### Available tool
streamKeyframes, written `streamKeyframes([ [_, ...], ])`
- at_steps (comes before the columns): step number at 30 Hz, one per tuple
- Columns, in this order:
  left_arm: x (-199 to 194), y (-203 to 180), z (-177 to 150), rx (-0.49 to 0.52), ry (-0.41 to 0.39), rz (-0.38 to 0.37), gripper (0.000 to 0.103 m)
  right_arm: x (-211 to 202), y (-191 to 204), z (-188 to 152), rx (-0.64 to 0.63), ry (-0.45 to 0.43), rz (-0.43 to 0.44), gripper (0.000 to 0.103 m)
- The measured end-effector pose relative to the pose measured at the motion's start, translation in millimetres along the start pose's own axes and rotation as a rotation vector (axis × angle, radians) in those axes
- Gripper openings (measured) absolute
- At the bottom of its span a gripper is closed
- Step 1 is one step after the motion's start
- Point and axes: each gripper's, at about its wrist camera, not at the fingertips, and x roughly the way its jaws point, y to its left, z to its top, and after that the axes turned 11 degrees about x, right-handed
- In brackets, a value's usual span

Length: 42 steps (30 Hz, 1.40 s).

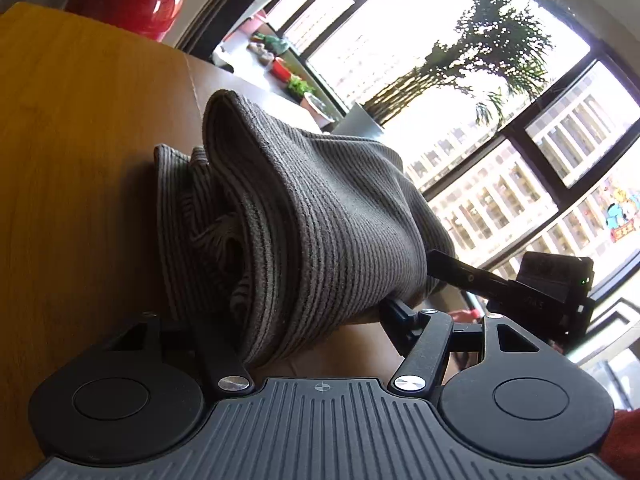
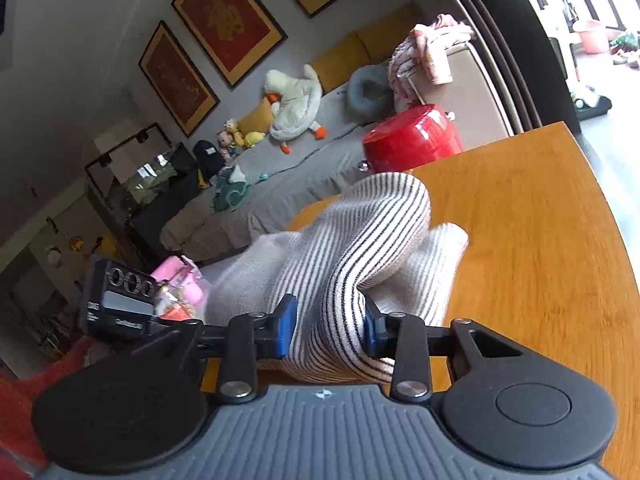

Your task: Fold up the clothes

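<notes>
A striped knit garment hangs bunched and folded over above the wooden table. Backlit by the window, it looks dark in the left wrist view. My left gripper is shut on its lower folds. In the right wrist view the same garment shows white with thin dark stripes, and my right gripper is shut on it between blue pads. The two grippers hold the cloth close together, and each sees the other's body at its side. Cloth hides the left fingertips.
The wooden table runs to a rounded edge on the right. A red round container stands beyond its far corner. Behind that is a grey sofa with plush toys. A large window and a potted palm fill the left wrist view.
</notes>
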Motion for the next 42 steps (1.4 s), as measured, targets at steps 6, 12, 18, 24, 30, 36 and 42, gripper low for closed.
streamKeyframes([
  [6, -6, -3, 6, -0.041, 0.023, -0.058, 0.068, 16, -13, -4, 0.042, 0.019, -0.1, 0.034],
  [12, 12, 26, 0, -0.13, 0.043, -0.038, 0.069, 31, -25, -9, 0.076, 0.036, -0.195, 0.036],
  [18, 4, -5, 13, 0.067, 0.01, 0.093, 0.073, 30, -22, -13, 0.026, 0.027, -0.231, 0.044],
  [24, -33, -57, 33, 0.303, -0.168, 0.175, 0.078, 28, -25, -17, 0.022, 0.013, -0.231, 0.048],
  [30, -2, -79, 43, 0.352, -0.16, 0.044, 0.084, 26, -20, -19, -0.006, 0.008, -0.266, 0.053],
  [36, 38, -34, 29, 0.271, -0.054, 0.076, 0.083, 20, -3, -21, -0.078, 0.009, -0.302, 0.065],
  [42, 34, -28, 29, 0.259, -0.058, 0.059, 0.083, 19, 22, -21, -0.153, 0.014, -0.253, 0.065],
])
